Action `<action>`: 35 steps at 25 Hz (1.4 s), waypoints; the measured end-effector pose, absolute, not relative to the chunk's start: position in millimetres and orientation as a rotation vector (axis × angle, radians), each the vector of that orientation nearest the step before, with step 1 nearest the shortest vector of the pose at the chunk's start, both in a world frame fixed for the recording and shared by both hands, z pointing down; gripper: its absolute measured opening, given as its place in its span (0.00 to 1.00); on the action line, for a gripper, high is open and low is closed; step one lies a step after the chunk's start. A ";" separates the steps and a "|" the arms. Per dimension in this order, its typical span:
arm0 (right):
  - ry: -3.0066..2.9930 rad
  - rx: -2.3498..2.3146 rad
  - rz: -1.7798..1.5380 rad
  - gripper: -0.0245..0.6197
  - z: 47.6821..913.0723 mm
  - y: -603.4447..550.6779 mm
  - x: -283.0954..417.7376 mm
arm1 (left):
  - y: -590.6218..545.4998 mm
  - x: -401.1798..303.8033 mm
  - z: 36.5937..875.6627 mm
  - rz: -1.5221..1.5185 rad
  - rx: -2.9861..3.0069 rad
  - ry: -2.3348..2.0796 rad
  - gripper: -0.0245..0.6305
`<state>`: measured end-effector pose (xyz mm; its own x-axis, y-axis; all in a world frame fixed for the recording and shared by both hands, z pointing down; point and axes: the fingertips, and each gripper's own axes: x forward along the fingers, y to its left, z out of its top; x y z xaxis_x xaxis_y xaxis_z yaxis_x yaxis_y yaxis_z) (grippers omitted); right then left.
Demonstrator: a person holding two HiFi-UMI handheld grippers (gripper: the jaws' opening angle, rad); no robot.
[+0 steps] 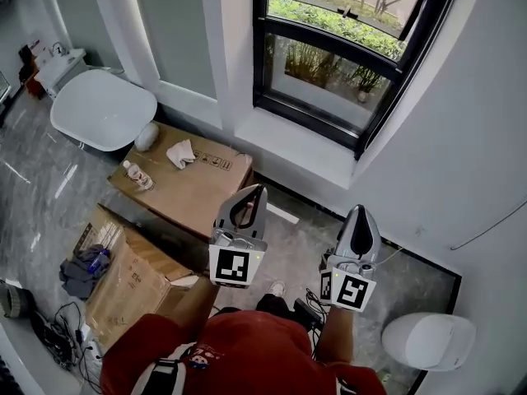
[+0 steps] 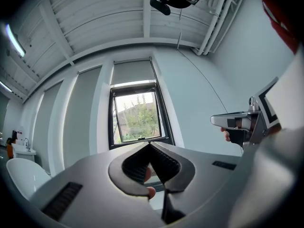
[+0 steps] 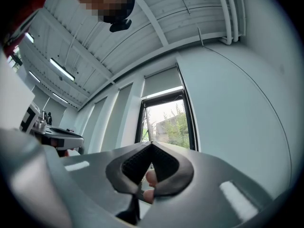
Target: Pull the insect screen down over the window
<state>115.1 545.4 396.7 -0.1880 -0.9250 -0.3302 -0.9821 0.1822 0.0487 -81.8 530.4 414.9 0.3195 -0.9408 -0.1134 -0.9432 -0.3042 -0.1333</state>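
Note:
The black-framed window (image 1: 329, 48) is set in the white wall ahead, with green plants outside. In the left gripper view the window (image 2: 139, 115) shows a grey panel (image 2: 133, 72) above its glass; the right gripper view shows the same window (image 3: 168, 125) and panel (image 3: 164, 82). My left gripper (image 1: 257, 189) is held at chest height and points toward the window, its jaws shut with nothing between them (image 2: 150, 144). My right gripper (image 1: 360, 212) is beside it, also shut and empty (image 3: 151, 144). Both are well short of the window.
A white sill (image 1: 296, 151) runs under the window. Cardboard boxes (image 1: 185, 183) with a bottle (image 1: 138, 175) and a cloth stand on the floor to the left, a white bathtub (image 1: 99, 109) beyond them. A toilet (image 1: 428, 340) sits at the lower right. Cables (image 1: 58, 332) lie at the lower left.

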 end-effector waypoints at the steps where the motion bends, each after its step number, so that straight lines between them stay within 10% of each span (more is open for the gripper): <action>1: 2.227 -1.838 0.364 0.05 397.0 538.5 121.0 | 524.2 -76.6 413.1 0.029 -2.400 1.738 0.05; 35: 2.265 -1.764 0.387 0.05 403.4 342.4 159.2 | 338.7 -41.4 407.5 0.109 -2.318 1.797 0.05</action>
